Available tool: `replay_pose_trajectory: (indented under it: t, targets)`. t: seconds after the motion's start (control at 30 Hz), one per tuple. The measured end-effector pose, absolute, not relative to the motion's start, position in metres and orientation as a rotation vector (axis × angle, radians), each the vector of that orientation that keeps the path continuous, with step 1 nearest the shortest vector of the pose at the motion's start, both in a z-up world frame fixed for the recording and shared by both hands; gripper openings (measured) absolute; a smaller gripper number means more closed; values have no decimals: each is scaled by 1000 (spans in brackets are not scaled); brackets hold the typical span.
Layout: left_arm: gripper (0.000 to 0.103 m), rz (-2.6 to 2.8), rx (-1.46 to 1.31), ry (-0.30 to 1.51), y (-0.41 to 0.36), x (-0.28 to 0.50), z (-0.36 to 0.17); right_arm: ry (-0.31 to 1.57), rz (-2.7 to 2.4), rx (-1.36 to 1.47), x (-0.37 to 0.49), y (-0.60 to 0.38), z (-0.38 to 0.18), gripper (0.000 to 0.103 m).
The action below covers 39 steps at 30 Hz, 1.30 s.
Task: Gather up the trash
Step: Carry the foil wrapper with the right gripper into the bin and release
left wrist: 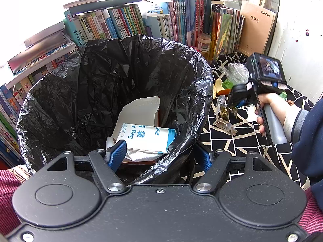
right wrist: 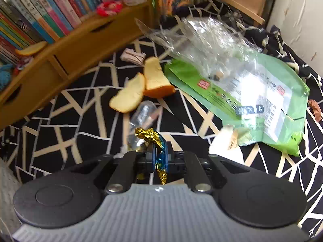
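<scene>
Left tongs (left wrist: 159, 157) spread wide, empty, straddling lined bin (left wrist: 113, 84) rim to steady it; right tongs (right wrist: 159, 157) clamped on gold foil wrapper (right wrist: 150, 136), lifted clear of patterned worktop (right wrist: 66, 104) for drop into bin

Thin black plastic bin liner (left wrist: 97, 76), glossy and heavily creased, catching white glints along its folds. Inside it, matt white torn paper (left wrist: 139, 111) and a smooth white-and-blue printed paper bag (left wrist: 149, 139). The left gripper (left wrist: 159, 157) shows speckled matt black plastic, shiny metal screw heads and ribbed blue rubbery pads. Over in the right wrist view, the right gripper (right wrist: 159, 157) pinches a crinkled gold foil wrapper (right wrist: 150, 137), mirror-bright. Beyond lie a clear crackly plastic film bag (right wrist: 206, 40), a glossy green printed plastic pouch (right wrist: 252, 100), and a black-and-cream patterned cloth (right wrist: 76, 121), soft and matt. Smooth varnished wooden drawer shelf (right wrist: 66, 50) behind.
</scene>
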<state>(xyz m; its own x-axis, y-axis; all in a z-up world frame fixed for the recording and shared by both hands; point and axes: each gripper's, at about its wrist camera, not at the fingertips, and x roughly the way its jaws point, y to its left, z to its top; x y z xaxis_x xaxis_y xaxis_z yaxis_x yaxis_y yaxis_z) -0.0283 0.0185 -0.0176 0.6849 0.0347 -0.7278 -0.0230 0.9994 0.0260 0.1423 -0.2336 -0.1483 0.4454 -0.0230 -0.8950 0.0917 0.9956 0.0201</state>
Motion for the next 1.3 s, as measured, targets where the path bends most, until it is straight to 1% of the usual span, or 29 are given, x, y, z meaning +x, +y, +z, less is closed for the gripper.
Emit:
replay_pose_trajectory:
  t: [0.3,0.43,0.87,0.97,1.1,1.2,1.27,1.3]
  targets:
    - [71,32,15,816,19,-28,-18,992,71,66,132,-196,-98,12]
    - [71,33,15,816,19,-28,-18,923,165,78,119,-178,-66,12]
    - [71,34,17,816,19,-28,-18,591,540,206,61,-161,51,12]
    - [71,36,19,816,19,-28,-19,568,685,245,51,-155,63,12]
    - [71,39,23,816,18,-28,-19,581,811,227,43,-139,62,13]
    - [71,40,23,816,17,-28,-19,615,835,202,42,-128,54,21]
    - [71,40,23,816,17,-28,-19,639,841,203,37,-126,49,22]
    - [71,40,24,816,17,-28,-19,646,841,203,37,-126,47,26]
